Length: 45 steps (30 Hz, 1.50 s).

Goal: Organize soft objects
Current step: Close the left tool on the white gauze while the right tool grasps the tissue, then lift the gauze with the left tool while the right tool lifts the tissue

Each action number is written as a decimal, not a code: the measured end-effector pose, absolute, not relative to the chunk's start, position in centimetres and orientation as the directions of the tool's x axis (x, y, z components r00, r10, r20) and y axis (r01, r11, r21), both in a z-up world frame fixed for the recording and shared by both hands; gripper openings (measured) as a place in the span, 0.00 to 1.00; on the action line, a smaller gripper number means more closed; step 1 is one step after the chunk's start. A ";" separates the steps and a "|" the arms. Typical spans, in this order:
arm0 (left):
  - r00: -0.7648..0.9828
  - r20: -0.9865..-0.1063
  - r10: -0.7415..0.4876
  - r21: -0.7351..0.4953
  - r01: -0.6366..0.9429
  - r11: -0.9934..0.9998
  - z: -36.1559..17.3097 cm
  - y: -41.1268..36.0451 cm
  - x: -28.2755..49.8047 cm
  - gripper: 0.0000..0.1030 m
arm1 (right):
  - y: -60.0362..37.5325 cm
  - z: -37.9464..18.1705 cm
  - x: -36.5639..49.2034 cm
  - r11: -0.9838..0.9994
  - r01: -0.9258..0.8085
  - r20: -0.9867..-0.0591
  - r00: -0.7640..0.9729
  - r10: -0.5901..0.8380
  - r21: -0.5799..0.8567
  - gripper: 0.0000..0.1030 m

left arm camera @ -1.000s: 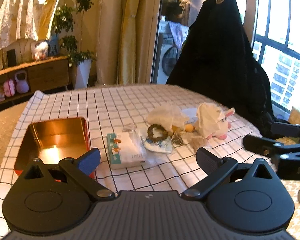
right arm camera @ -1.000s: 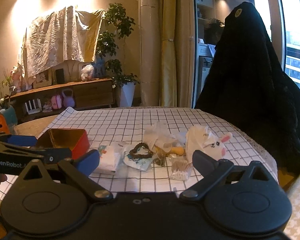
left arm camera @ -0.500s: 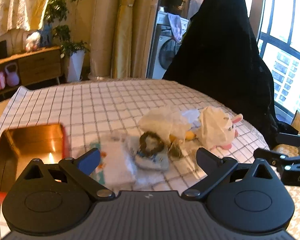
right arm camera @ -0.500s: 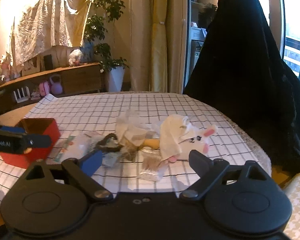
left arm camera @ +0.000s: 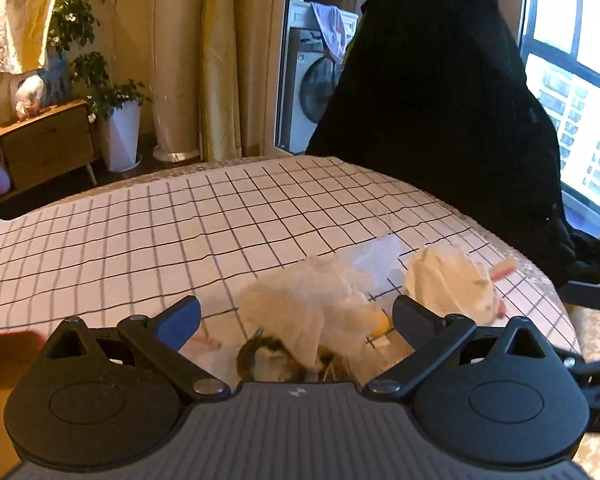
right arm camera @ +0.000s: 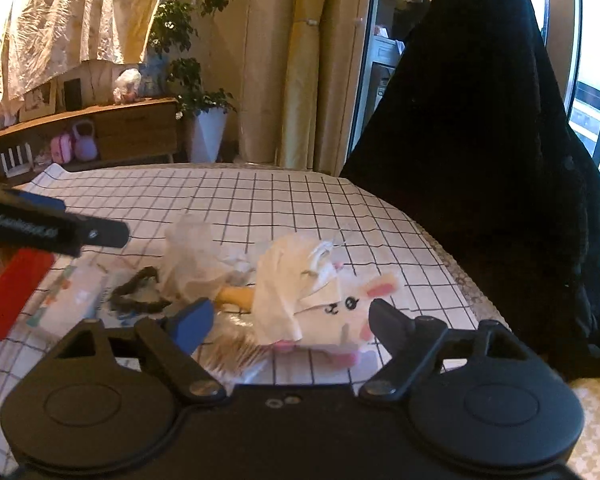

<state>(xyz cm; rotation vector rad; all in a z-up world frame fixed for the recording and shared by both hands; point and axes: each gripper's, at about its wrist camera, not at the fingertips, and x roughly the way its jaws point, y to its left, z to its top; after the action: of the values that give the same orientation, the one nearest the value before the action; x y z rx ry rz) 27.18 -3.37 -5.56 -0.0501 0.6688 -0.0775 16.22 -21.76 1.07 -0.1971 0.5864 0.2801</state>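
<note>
Your plush bunny (right arm camera: 340,312) is lying on its side on the checked tablecloth (right arm camera: 260,200), long axis running left to right, face and pink ears pointing right, a cream cloth (right arm camera: 288,280) draping its back half. It is sitting just ahead of your right gripper (right arm camera: 290,318), between the spread, empty jaws. Your left gripper (left arm camera: 296,318) is hanging open over a crumpled white bag (left arm camera: 312,300); the dark ring (left arm camera: 260,354) beneath is blurring and partly hiding behind the gripper body.

White bunny plush (right arm camera: 352,312) lies sideways beside crumpled tissue (right arm camera: 196,256), tissue-draped.
</note>
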 end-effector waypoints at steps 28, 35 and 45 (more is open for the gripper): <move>0.673 -0.738 -0.045 0.000 0.067 0.998 -11.9 -5.7 34.5 0.30 | -20.4 -2.3 22.3 0.976 -0.189 -0.610 0.788 0.085 -0.109 0.28; 0.707 -0.706 -0.051 -0.029 0.043 0.999 -10.2 -5.3 33.7 0.12 | -20.5 -1.5 21.4 0.978 -0.182 -0.564 0.820 0.095 -0.099 0.04; 0.761 -0.645 -0.077 -0.065 0.046 0.997 -6.3 -3.9 31.2 0.09 | -21.4 0.3 20.1 0.978 -0.201 -0.505 0.851 0.146 -0.055 0.00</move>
<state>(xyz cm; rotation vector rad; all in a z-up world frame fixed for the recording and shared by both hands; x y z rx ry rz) 31.21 -3.91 -6.26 -0.0459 0.7034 -0.0665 20.10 -21.39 0.34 -0.1076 0.5223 0.1831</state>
